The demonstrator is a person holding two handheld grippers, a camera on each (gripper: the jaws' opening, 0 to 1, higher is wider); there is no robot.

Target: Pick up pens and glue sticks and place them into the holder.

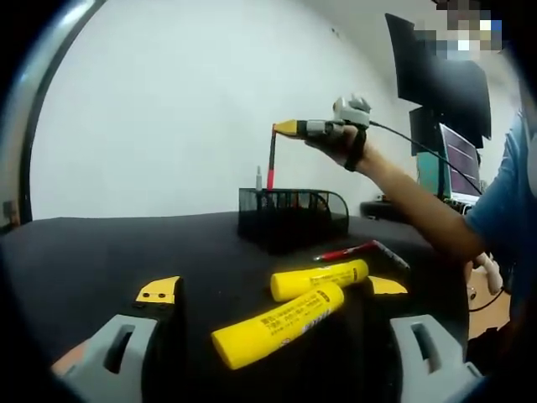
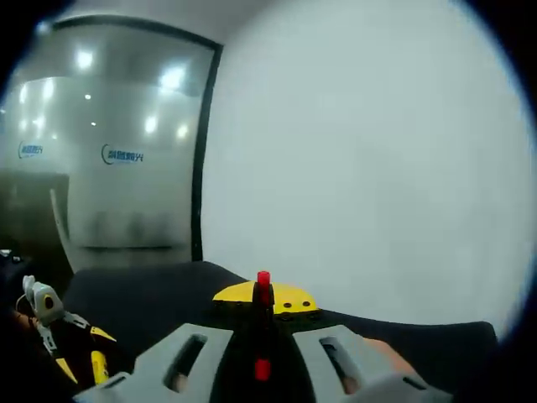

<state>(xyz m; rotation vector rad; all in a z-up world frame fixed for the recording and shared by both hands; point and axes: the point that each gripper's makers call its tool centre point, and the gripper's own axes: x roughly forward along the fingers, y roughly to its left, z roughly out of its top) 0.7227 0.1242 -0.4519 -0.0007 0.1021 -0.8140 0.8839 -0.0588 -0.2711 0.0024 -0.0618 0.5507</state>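
Two yellow glue sticks lie on the black table between the jaws of my open left gripper (image 1: 273, 288): a near one (image 1: 277, 326) and a far one (image 1: 320, 279). A red-and-black pen (image 1: 359, 249) lies just beyond them. Behind stands the black mesh holder (image 1: 292, 215) with a white-tipped item (image 1: 258, 177) upright in it. Above its left end, my right gripper (image 1: 286, 128) is shut on a red pen (image 1: 271, 161) that hangs nearly vertical, tip at the rim. In the right gripper view, the same red pen (image 2: 263, 285) is clamped between the yellow tips of that gripper (image 2: 263, 299).
The person's hand and forearm (image 1: 403, 189) reach in from the right over the table (image 1: 101, 243). Dark monitors (image 1: 445, 84) stand at the far right. A white wall lies behind, with a glass partition (image 2: 117, 151). The left gripper (image 2: 80, 351) shows low at the left.
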